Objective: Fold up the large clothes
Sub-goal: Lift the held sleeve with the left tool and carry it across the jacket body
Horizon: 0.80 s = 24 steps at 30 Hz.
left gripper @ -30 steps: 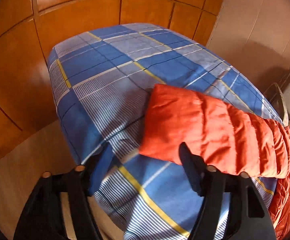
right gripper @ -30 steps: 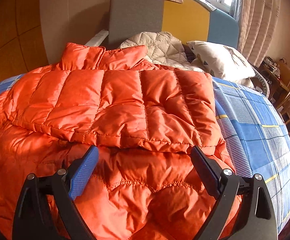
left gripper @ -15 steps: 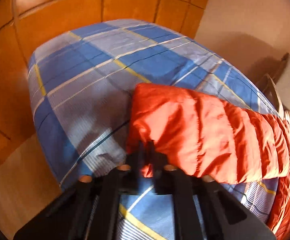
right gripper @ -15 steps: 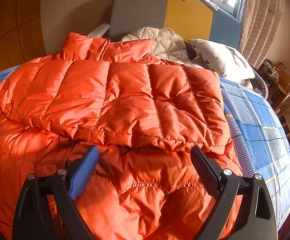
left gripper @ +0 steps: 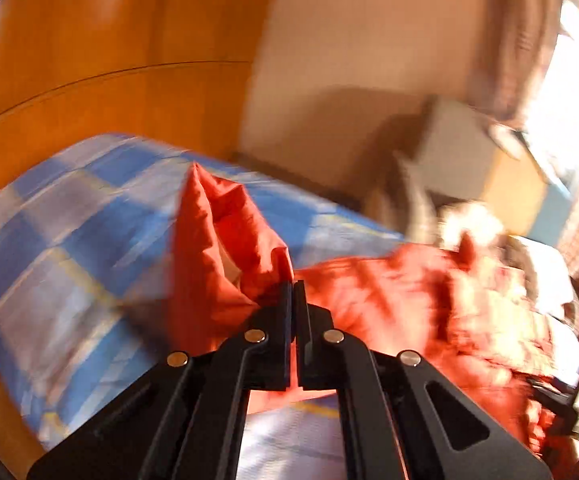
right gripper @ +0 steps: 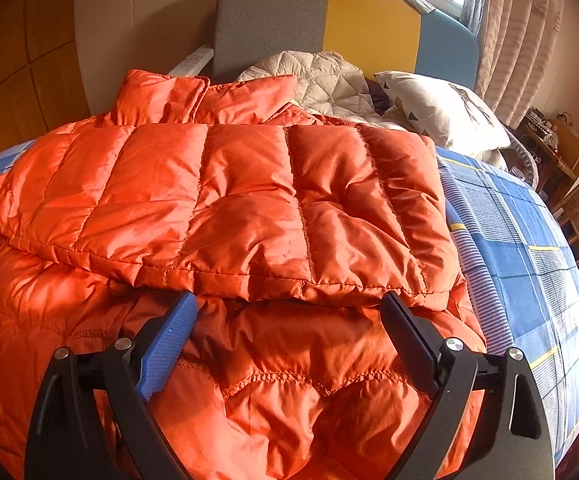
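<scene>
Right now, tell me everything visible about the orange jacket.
The orange jacket is a shiny quilted puffer with stitched panels and a stand-up collar. It lies on the blue plaid bedspread, one part already folded across its body. The left gripper pinches a lifted end; the right gripper hovers open over it.

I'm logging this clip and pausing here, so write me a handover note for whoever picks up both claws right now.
Left claw: shut on the sleeve end of the orange down jacket, lifted off the blue plaid bedspread; the view is blurred by motion.
Right claw: open, holding nothing, poised over the jacket's lower body.
Done: one sleeve already lies folded across the jacket's front.
Left: lay the held sleeve across too, then fold the body, probably bottom hem toward the collar.
</scene>
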### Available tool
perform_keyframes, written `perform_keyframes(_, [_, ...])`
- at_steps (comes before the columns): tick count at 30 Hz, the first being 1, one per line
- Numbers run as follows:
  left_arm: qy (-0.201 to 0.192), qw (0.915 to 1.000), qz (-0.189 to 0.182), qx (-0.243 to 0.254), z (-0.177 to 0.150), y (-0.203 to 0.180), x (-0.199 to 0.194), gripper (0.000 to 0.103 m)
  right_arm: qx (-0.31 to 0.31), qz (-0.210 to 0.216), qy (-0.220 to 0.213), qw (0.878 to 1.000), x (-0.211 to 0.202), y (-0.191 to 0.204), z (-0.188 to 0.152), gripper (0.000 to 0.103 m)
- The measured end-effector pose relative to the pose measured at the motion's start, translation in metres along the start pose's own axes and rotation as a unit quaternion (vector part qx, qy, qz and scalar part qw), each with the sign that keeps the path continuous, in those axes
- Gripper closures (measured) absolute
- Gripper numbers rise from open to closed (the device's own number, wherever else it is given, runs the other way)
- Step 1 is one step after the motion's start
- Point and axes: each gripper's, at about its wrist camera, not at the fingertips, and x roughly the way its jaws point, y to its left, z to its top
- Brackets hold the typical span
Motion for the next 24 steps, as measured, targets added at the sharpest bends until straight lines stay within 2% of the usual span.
perform_keyframes(4, [0.004, 0.9972, -0.058, 0.048, -0.001, -0.072, 0.008, 0.103, 0.004, 0.004, 0.0, 1.0, 0.0, -0.005, 0.002, 0.011])
perform_keyframes(10, [0.026, 0.9853, -0.131, 0.106, -0.017, -0.163, 0.024, 0.103, 0.015, 0.01, -0.002, 1.0, 0.0, -0.016, 0.006, 0.011])
perform_keyframes(18, [0.055, 0.966, -0.194, 0.162, -0.038, -0.244, 0.036, 0.103, 0.027, 0.015, -0.003, 1.0, 0.002, -0.033, 0.014, 0.011])
perform_keyframes(24, [0.071, 0.9513, -0.235, 0.187, -0.054, -0.283, 0.037, 0.103, 0.037, 0.024, -0.006, 0.999, 0.003, -0.046, 0.026, 0.012])
